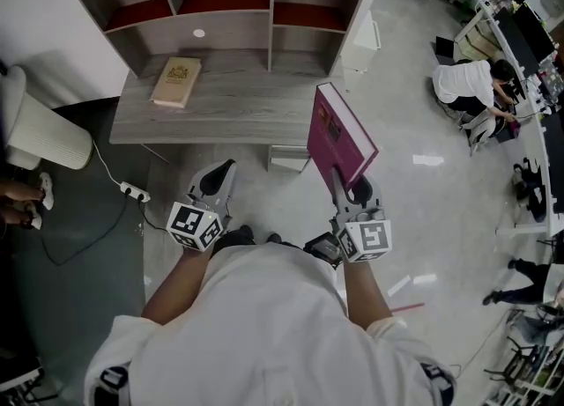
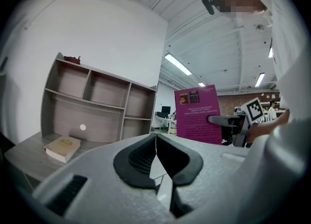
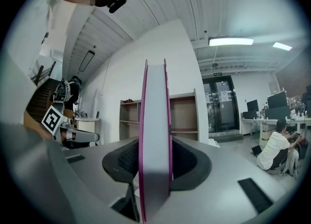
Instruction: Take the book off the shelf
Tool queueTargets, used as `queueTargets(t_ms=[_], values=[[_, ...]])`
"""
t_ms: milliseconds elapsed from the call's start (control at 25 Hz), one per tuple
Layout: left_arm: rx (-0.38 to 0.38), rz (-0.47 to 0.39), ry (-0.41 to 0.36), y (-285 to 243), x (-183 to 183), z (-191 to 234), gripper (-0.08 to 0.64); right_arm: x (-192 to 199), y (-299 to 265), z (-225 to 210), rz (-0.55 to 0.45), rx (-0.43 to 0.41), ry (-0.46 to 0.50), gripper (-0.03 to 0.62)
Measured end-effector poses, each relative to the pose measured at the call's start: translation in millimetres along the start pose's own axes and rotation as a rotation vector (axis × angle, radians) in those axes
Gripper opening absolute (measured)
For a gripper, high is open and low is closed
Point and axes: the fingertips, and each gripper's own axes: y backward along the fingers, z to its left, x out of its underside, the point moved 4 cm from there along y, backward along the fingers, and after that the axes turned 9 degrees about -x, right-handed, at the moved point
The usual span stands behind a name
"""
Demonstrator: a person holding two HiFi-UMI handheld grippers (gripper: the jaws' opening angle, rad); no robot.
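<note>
Grip looks sound: fingers of the right gripper (image 1: 351,191) pinch the magenta book (image 1: 339,140) upright, well clear in front of the shelf (image 1: 229,43); those of the left gripper (image 1: 224,173) sit pressed together, empty. Best keep the book vertical.

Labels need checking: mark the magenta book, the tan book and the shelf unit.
magenta book (image 1: 339,136), head view, middle of its cover.
tan book (image 1: 176,81), head view, middle of its cover.
shelf unit (image 1: 238,100), head view, bare lower board.

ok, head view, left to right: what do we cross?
white chair → power strip → tan book → magenta book → seated person
</note>
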Motion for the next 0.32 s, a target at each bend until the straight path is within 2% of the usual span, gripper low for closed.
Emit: queueTargets(t_ms=[320], values=[[0.007, -0.004, -0.013, -2.9, -6.2, -5.0, 0.017, -1.7, 1.9, -3.6, -0.006, -0.004, -0.008, 0.146]])
